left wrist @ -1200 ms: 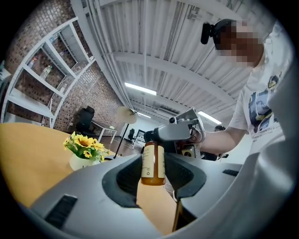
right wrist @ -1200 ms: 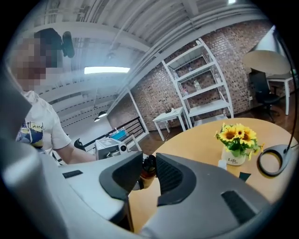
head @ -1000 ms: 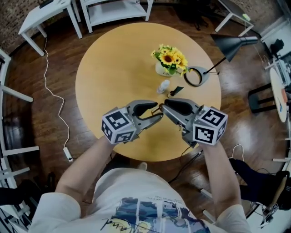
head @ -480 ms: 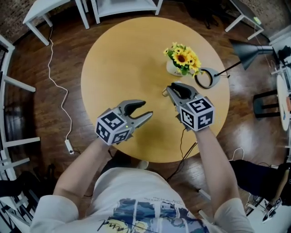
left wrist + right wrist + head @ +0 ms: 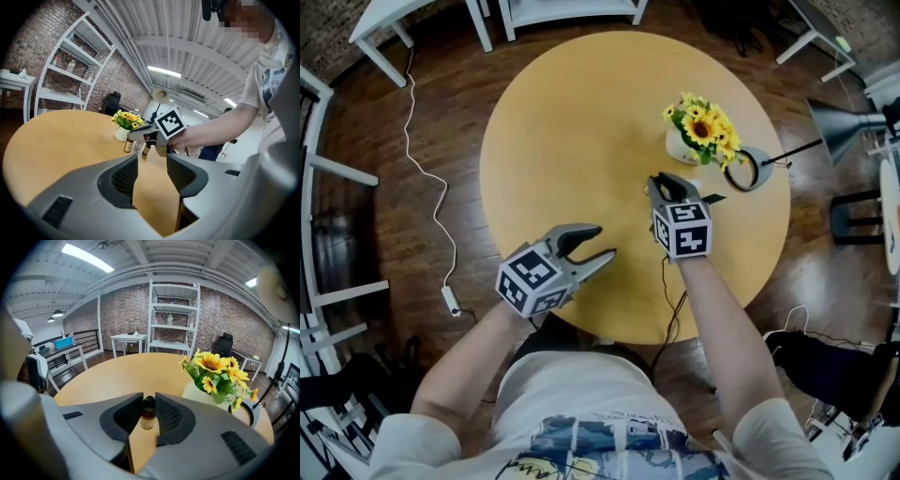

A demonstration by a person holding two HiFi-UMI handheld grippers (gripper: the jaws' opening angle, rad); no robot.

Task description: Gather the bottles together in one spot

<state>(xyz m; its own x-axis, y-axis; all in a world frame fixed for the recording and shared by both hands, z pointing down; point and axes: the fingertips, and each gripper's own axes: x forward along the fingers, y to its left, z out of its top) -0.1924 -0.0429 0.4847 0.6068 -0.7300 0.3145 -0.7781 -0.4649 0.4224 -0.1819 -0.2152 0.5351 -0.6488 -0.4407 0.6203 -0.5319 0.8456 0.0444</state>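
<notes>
Three bottles (image 5: 136, 147) stand on the table (image 5: 562, 141) at the right gripper's (image 5: 655, 181) tips. Its jaws are pressed together and empty. One small amber bottle (image 5: 148, 414) stands upright dead ahead, just past them. The left gripper (image 5: 605, 241), whose jaws have just been opening with nothing between them, sits well apart, so the right is nearer.

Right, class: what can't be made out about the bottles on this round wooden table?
Head view: right gripper hides the bottles.
Left gripper view: amber glass bottle and neighbours tiny, tops behind that gripper.
Right gripper view: label on brown black-capped bottle too small to read.
</notes>
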